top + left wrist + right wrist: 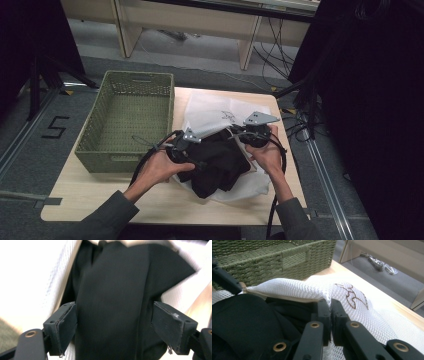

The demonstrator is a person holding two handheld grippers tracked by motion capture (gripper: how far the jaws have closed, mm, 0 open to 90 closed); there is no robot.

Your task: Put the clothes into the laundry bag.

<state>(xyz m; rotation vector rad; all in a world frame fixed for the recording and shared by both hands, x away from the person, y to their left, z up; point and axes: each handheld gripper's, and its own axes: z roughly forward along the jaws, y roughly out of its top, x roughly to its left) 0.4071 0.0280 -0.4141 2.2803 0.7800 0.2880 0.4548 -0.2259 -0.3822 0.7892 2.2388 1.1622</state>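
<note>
A white mesh laundry bag (215,111) lies on the table with a black garment (216,162) partly inside its mouth. My left gripper (196,161) is open, its jaws spread on either side of the black garment (112,302) without closing on it. My right gripper (239,134) is shut on the edge of the mesh bag (294,287) at its opening, holding the rim up. In the right gripper view the black garment (242,315) bulges at the left under that raised rim.
A green woven basket (95,135) stands on the left of the table, next to the bag, and shows as a woven wall (274,260) in the right gripper view. Bare tabletop (90,200) runs along the front. Desk legs and cables stand beyond the far edge.
</note>
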